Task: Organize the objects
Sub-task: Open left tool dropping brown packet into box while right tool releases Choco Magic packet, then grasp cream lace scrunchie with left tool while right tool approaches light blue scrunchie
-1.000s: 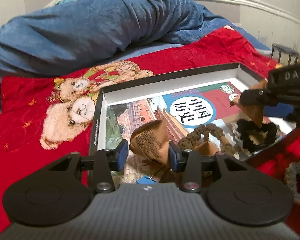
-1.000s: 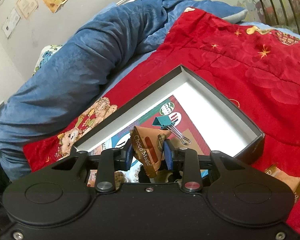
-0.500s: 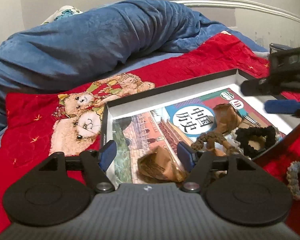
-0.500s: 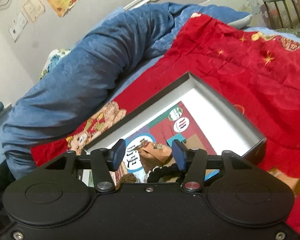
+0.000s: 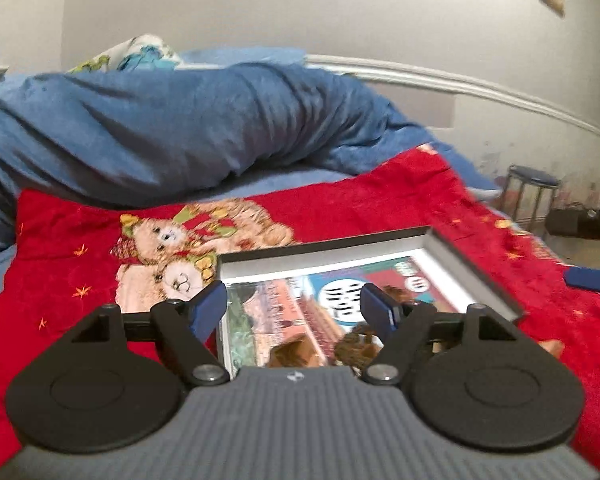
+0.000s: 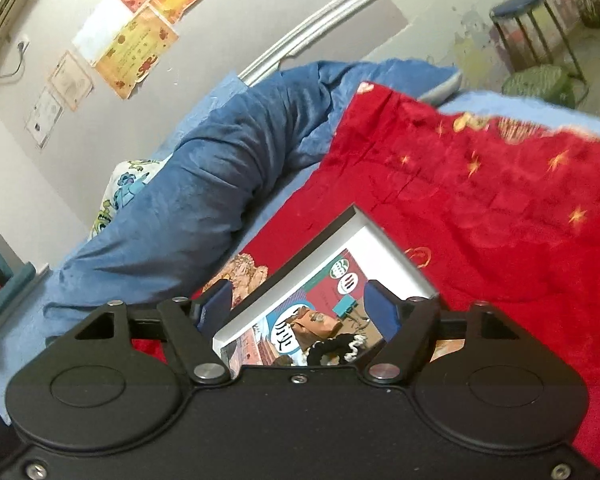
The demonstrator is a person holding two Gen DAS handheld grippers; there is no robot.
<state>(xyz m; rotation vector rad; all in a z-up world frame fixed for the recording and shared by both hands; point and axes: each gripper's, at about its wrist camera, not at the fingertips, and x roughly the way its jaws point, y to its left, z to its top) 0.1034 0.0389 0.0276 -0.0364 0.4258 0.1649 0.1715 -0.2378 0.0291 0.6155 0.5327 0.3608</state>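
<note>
A shallow grey box [image 5: 474, 280] lies on the red blanket with a colourful book [image 5: 332, 294] flat inside it. On the book rest a brown snack packet [image 5: 294, 354] and a brown braided hair tie [image 5: 356, 350]. My left gripper [image 5: 294, 308] hovers above the box's near end; its jaws are opening and hold nothing. In the right wrist view the box [image 6: 396, 250] holds a second brown packet [image 6: 314, 322], a teal binder clip [image 6: 346, 304] and a black hair tie [image 6: 332, 346]. My right gripper [image 6: 298, 310] hangs above them, its jaws opening with nothing between the pads.
A rumpled blue duvet [image 5: 180, 132] lies across the back of the bed. The red blanket [image 5: 60, 248] with a bear print covers the front. A stool [image 5: 532, 184] stands beyond the bed's far corner. An orange packet [image 6: 448, 346] lies on the blanket beside the box.
Both grippers let go of their brown snack packets, which now lie in the box. The jaws widened, and both grippers rose and drew back from the box.
</note>
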